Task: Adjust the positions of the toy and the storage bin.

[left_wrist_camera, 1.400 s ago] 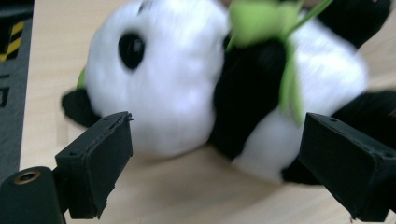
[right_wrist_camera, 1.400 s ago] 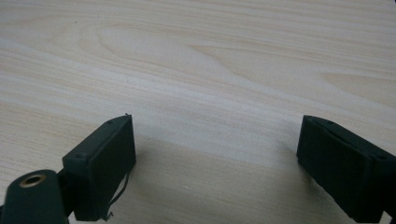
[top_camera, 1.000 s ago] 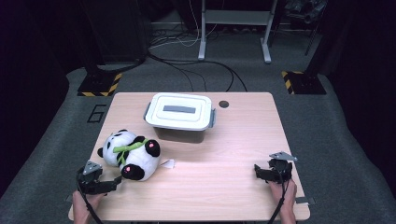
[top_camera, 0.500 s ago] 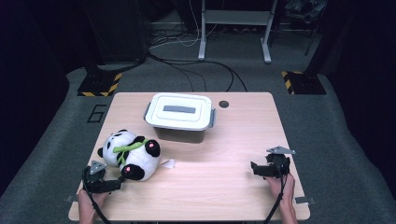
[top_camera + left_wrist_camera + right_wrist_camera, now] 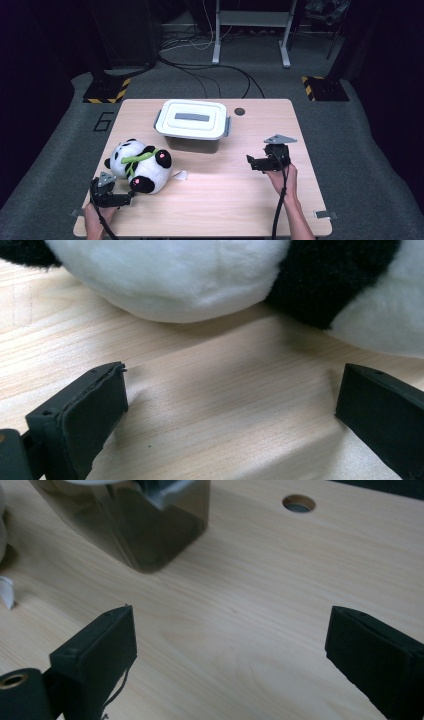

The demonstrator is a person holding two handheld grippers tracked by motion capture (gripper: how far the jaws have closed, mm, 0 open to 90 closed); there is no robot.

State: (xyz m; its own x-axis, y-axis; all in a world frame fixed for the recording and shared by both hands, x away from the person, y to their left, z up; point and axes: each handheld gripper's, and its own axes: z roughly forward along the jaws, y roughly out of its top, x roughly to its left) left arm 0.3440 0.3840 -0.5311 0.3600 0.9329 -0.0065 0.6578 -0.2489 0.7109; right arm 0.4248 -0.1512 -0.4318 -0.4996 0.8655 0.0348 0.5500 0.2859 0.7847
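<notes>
A black-and-white panda plush (image 5: 140,165) with a green piece at its neck lies on the left of the wooden table (image 5: 220,200). My left gripper (image 5: 129,198) lies low at the plush's near side, pointing right. In the left gripper view the plush (image 5: 190,280) fills the top, and the left gripper (image 5: 230,405) is open; its jaws have just been opening, with only bare wood between them. My right gripper (image 5: 250,162) hovers over the table's right half, pointing left. It is open (image 5: 230,650) over bare wood.
A lidded white box (image 5: 192,124) with grey latches stands at the back centre; its dark wall (image 5: 140,525) is ahead of the right gripper. A round hole (image 5: 240,111) pierces the tabletop behind it. The plush's white tag (image 5: 180,175) lies flat beside it.
The right gripper has risen and moved left and away from the near edge, toward the box. The left gripper has kept its place beside the plush.
</notes>
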